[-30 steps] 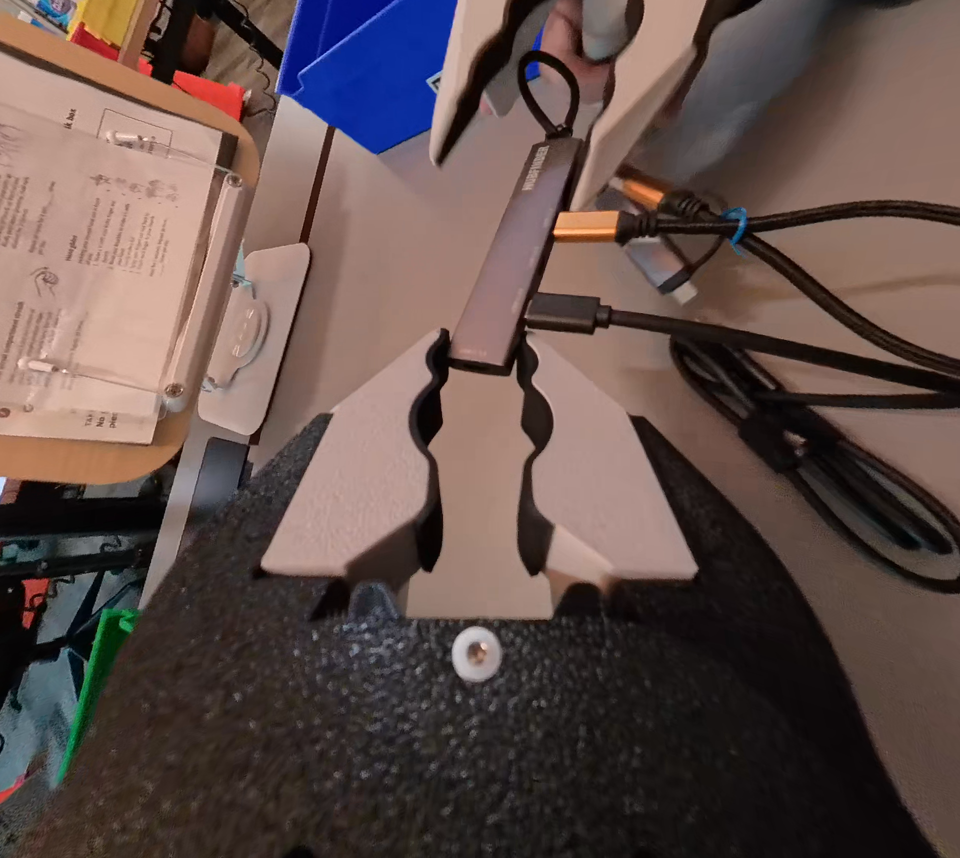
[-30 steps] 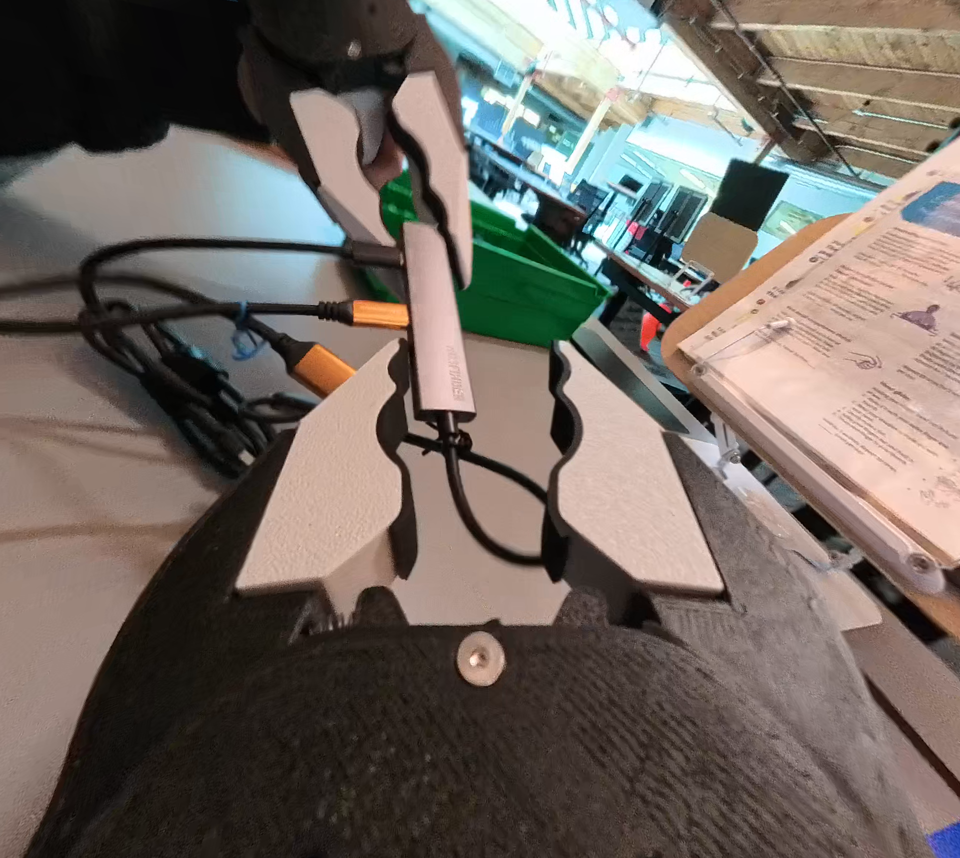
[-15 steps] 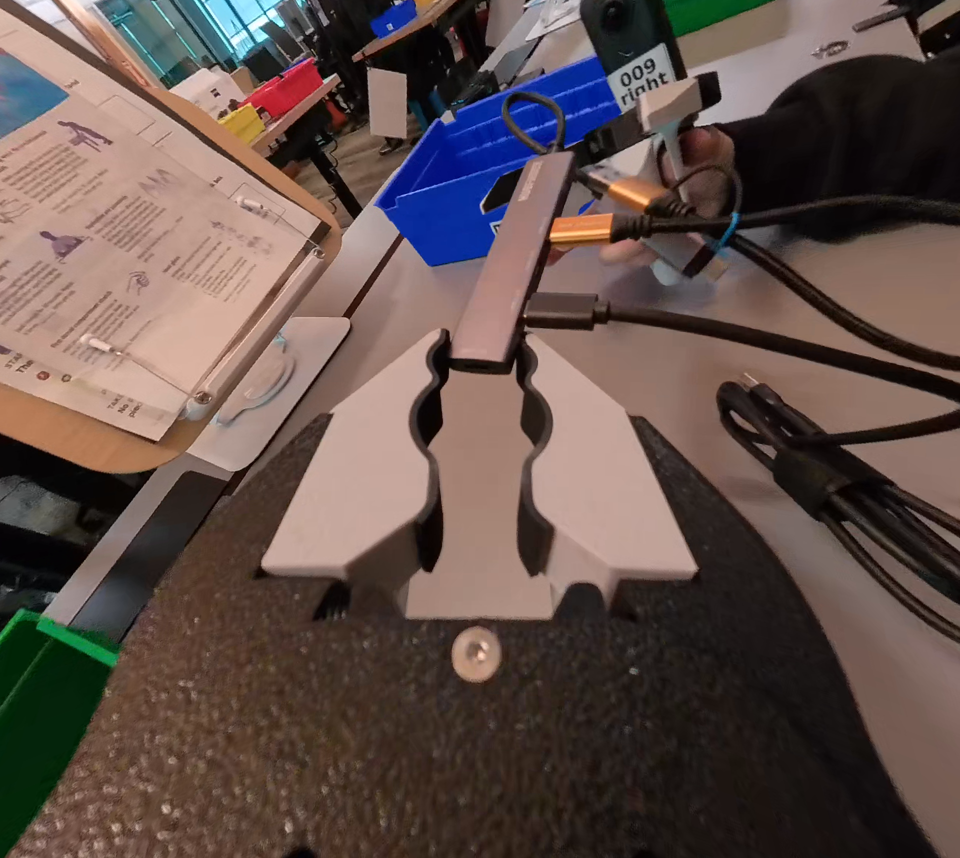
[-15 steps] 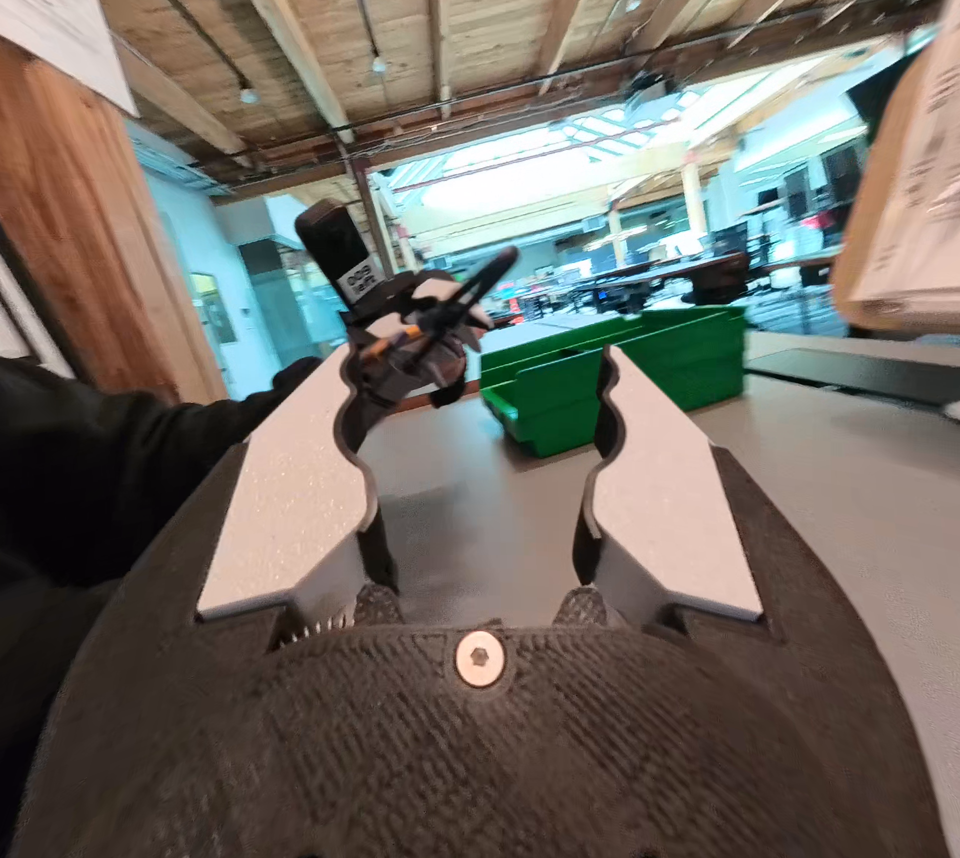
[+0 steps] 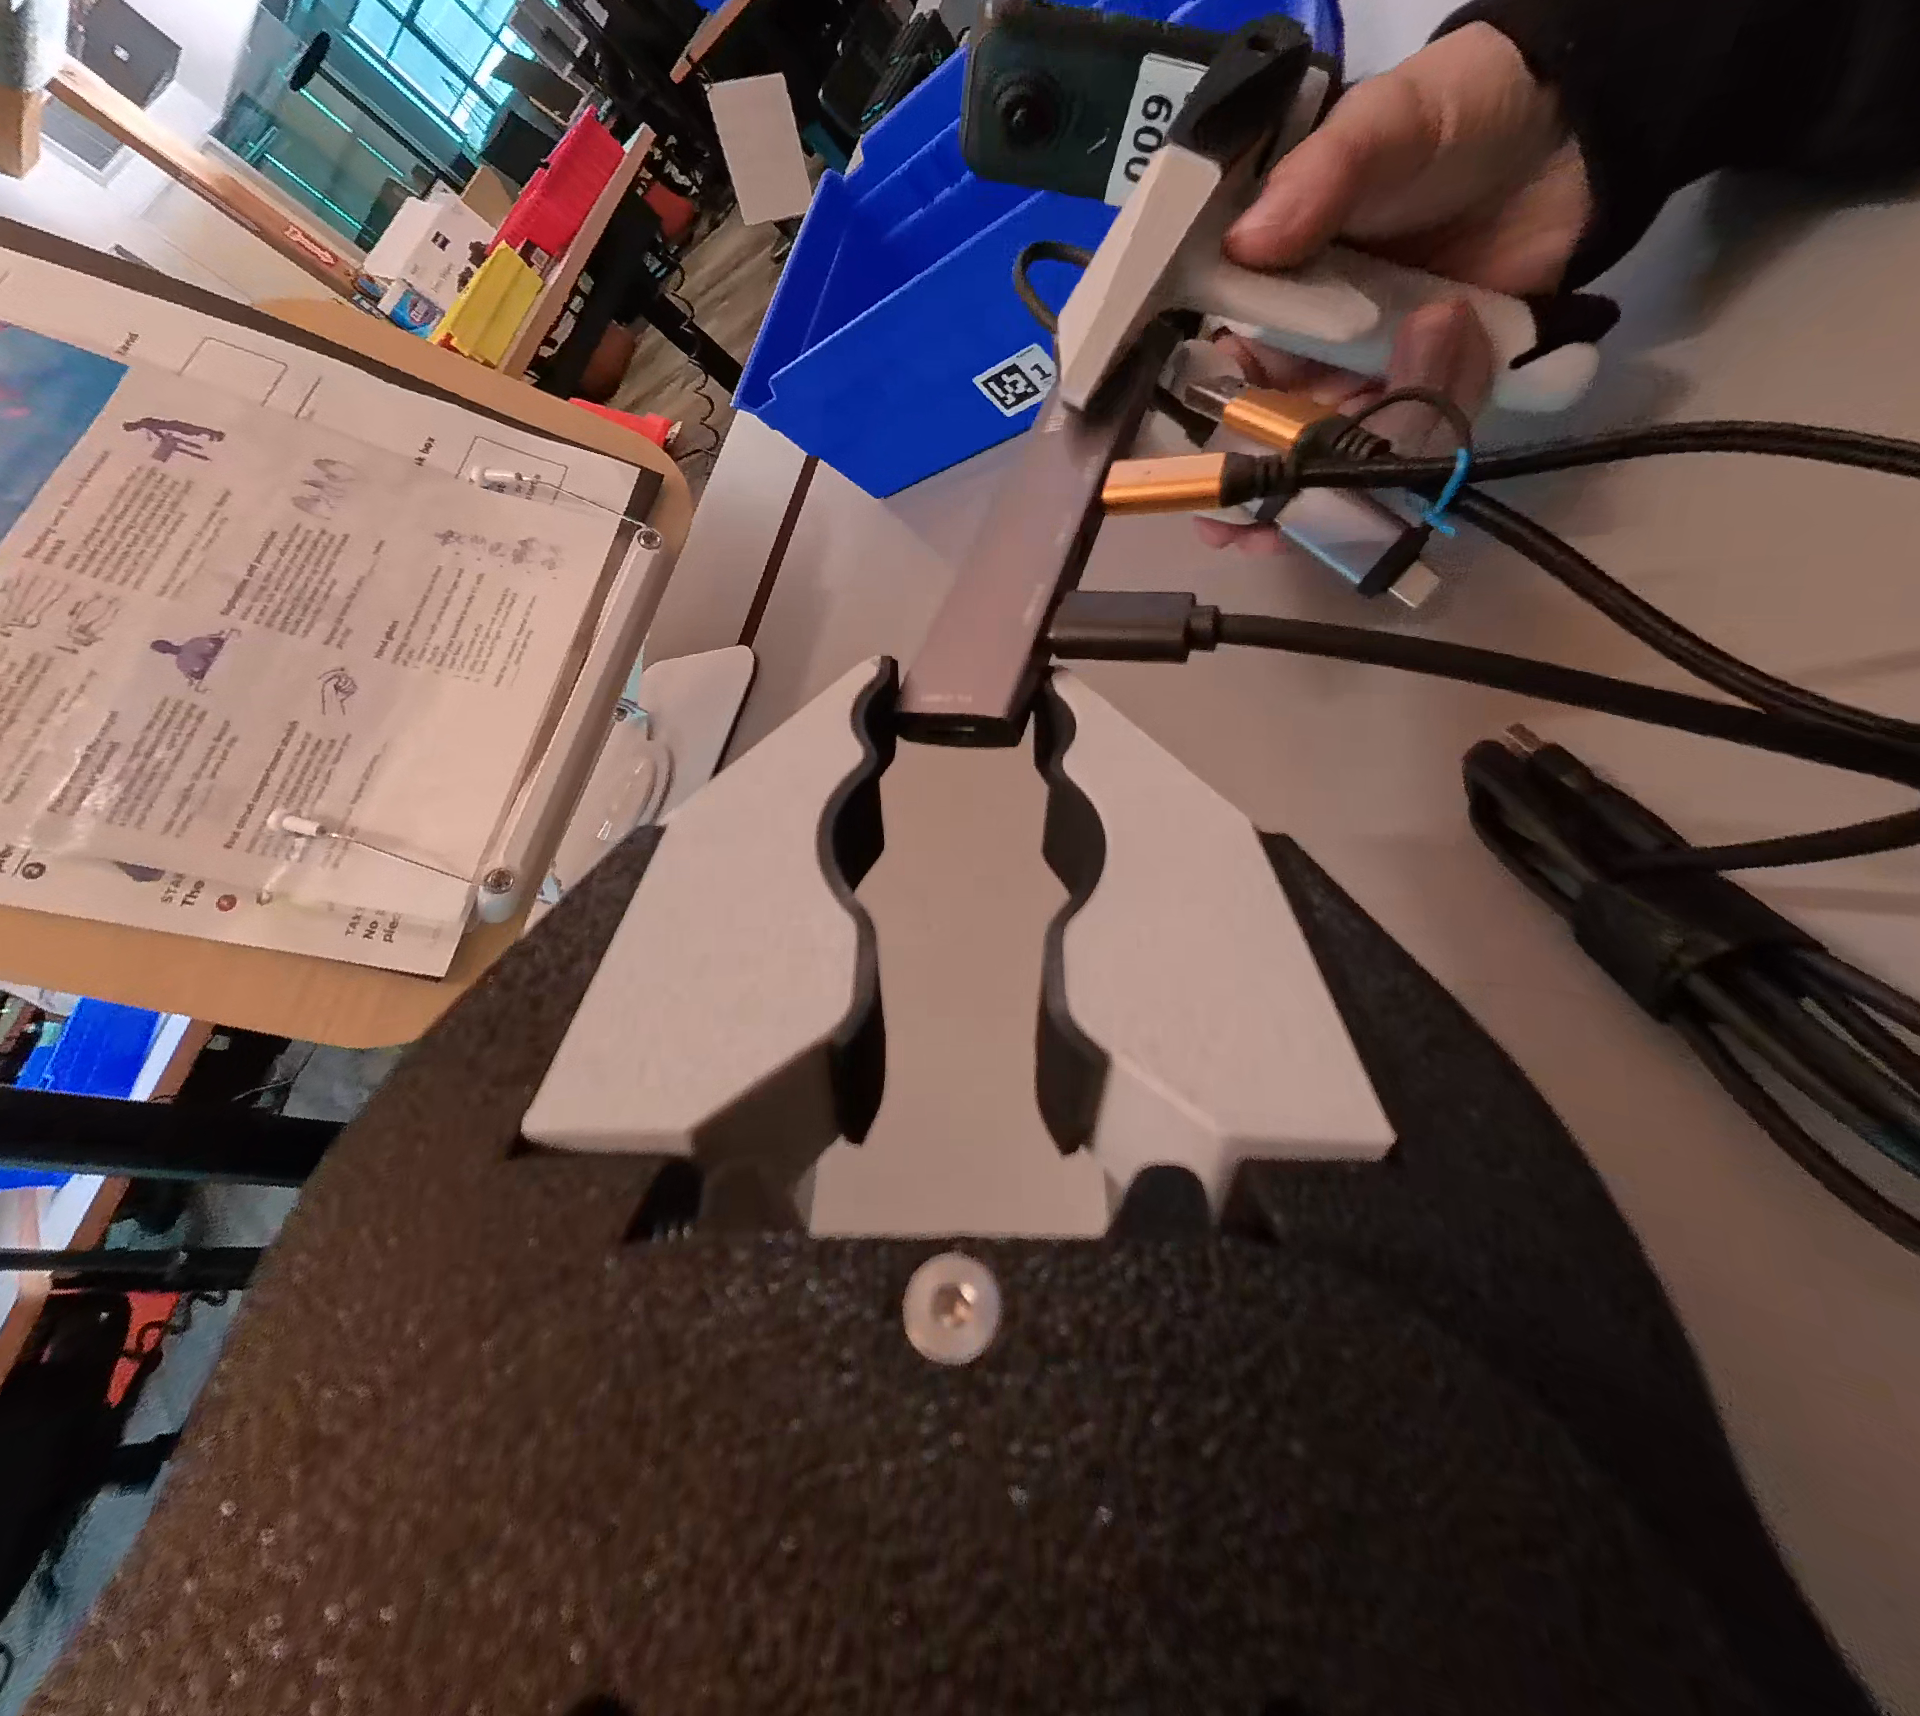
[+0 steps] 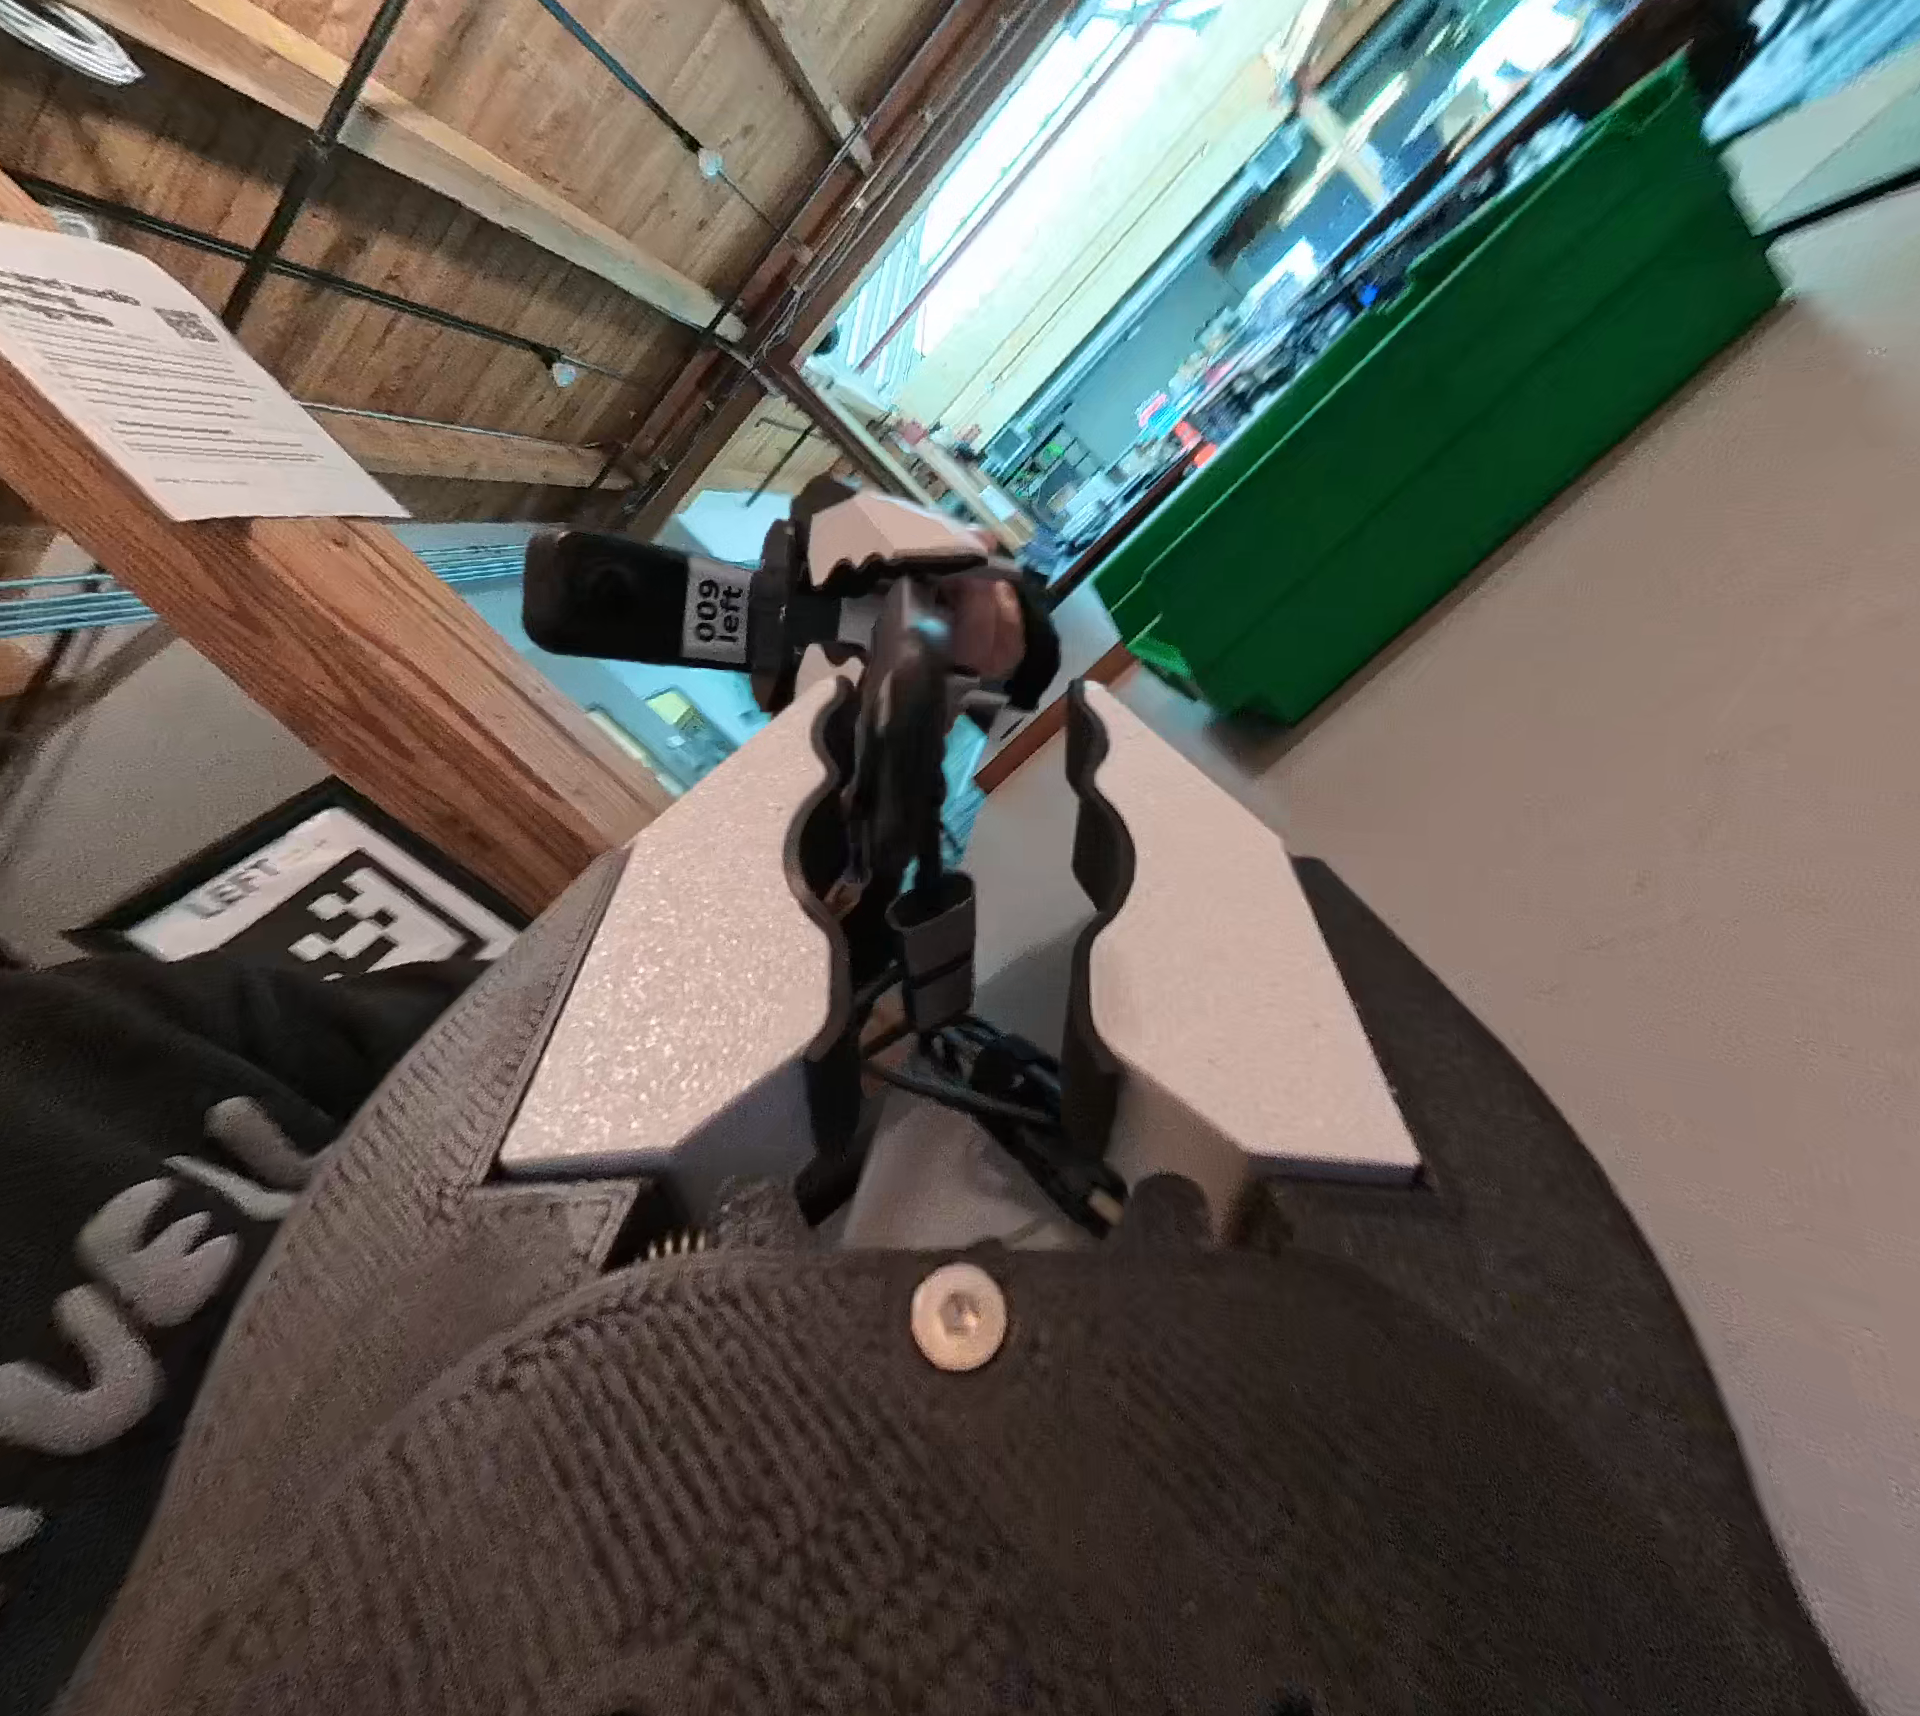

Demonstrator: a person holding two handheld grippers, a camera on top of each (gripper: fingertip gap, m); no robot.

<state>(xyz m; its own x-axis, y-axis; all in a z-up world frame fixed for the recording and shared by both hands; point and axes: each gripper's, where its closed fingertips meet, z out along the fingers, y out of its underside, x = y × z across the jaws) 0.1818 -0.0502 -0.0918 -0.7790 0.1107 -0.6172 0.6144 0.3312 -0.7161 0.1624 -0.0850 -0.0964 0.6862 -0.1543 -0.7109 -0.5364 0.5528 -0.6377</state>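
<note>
The left tongs [image 5: 961,710] grip the near end of a slim dark grey USB hub [image 5: 1023,560], their two fingers closed tight on its sides. The hub's long axis runs away from the camera, rising up and to the right above the grey desk [image 5: 1351,731], its far end toward a blue bin [image 5: 914,284]. A thin black cord loop [image 5: 1034,279] shows at that far end.

Three plugs stand out from the hub's right side: a black plug [image 5: 1127,625] nearest the tongs, a gold-sleeved plug [image 5: 1164,482] farther along, and a second gold-sleeved plug [image 5: 1262,416] beyond it. Their black cables [image 5: 1610,690] trail off to the right across the desk, beside a bundled coil of black cable [image 5: 1704,949].

The right tongs [image 6: 951,731] meet the hub's far end. In the left wrist view one pale finger [image 5: 1132,264] lies over the top of the hub, with a bare hand [image 5: 1423,180] on the handle behind it. In the right wrist view the hub [image 6: 899,710] sits against the left finger, blurred, with a clear gap to the right finger, so the tongs stand partly open; whether they pinch anything cannot be told. A small cable clip [image 6: 935,949] hangs between the fingers.

A wooden board with a printed sheet [image 5: 291,627] stands at the left; a green bin [image 6: 1455,461] sits on the desk beyond.
</note>
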